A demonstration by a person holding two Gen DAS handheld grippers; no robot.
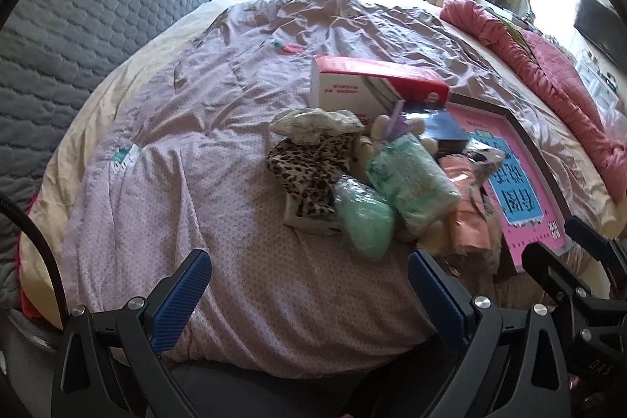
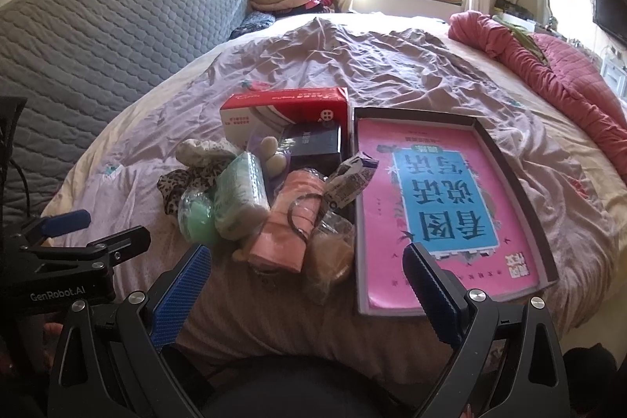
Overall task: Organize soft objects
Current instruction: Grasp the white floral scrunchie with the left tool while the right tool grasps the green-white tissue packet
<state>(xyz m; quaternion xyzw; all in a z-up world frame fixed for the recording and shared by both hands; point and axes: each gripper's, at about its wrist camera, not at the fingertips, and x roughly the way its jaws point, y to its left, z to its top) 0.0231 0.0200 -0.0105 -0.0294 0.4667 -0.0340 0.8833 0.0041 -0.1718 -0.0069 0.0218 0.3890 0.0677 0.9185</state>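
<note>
Right now both your grippers hang over the near edge of the bed (image 1: 219, 159), jaws wide, nothing held. Left gripper (image 1: 309, 285) sits near-left of the pile of soft objects (image 1: 352, 175); green pouch (image 1: 366, 222) just beyond its right finger. Right gripper (image 2: 307, 277) has the pile straight ahead, pink bundle (image 2: 290, 230) between its fingers, pink book tray (image 2: 443, 198) to the right. Red-white box (image 2: 286, 112) behind.

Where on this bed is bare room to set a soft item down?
Open bedspread lies left of the leopard-print cloth, toward the grey quilted headboard, and beyond the red-and-white box toward the window. The pile beside the pink book tray is crowded.
</note>
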